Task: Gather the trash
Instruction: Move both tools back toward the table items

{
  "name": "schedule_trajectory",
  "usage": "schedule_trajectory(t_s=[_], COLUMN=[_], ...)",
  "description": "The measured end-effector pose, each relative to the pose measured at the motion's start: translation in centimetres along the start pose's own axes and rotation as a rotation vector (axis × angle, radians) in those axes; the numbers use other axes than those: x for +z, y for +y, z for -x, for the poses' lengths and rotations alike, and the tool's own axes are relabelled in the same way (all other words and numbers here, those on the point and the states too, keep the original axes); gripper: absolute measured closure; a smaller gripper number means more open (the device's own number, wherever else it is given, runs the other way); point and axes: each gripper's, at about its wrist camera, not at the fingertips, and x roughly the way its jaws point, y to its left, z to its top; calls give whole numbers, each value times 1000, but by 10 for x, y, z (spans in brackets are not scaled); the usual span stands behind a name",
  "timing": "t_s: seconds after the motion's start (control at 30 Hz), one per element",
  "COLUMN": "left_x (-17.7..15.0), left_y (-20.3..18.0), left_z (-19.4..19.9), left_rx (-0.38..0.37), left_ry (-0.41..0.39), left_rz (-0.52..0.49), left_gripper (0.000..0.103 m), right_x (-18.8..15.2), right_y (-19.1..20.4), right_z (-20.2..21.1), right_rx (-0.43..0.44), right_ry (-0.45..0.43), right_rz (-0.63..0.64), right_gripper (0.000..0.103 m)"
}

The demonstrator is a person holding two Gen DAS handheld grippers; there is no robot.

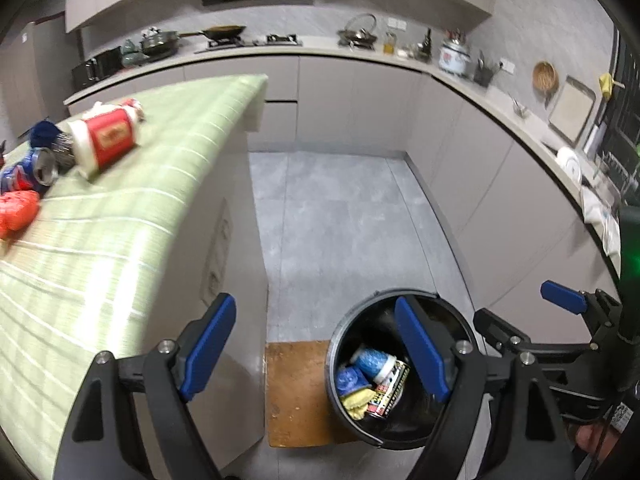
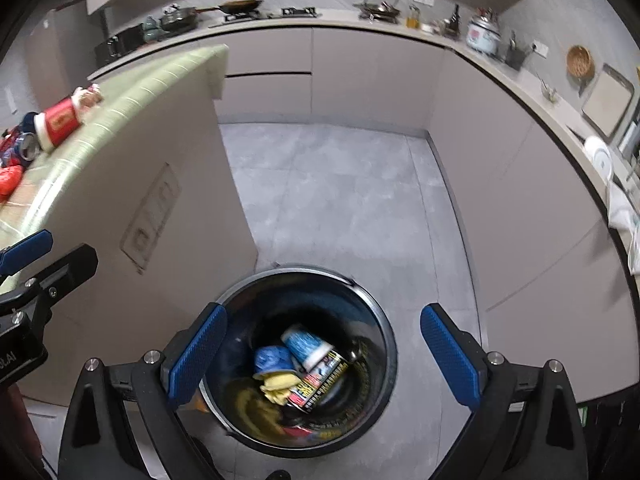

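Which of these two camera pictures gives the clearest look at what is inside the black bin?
The right wrist view: the bin sits between the open fingers, its mouth fully visible, with a blue cup and yellow wrapper inside. In the left wrist view, a blue finger hides part of the bin.

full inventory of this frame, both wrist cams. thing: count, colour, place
trash bin: 1, black, on floor beside the counter
blue-white cup: 1, in bin
blue wad: 1, in bin
yellow wad: 1, in bin
printed can: 1, black-red-yellow, in bin
red-white cup: 1, lying on green tablecloth
blue can: 1, on tablecloth
red bag: 1, tablecloth's left edge
wooden board: 1, brown, on floor by bin
left gripper: blue pads, open, empty
right gripper: blue pads, open, empty
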Motion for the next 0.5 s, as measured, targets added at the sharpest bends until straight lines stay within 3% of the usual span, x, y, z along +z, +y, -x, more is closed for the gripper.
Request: schedule_trajectory(t_s=[0.27,0.5], left_x=[5,0], left_y=[48,107], left_z=[33,69], left_rx=[69,175], left_ry=[-59,-100], left_rz=[54,123], left_gripper=[20,19], right_x=[26,36], right_y=[52,116], right_z=[31,50], right_rx=[74,174], right_ry=[-56,-81], right_rz=[55,128], right_gripper=[4,4])
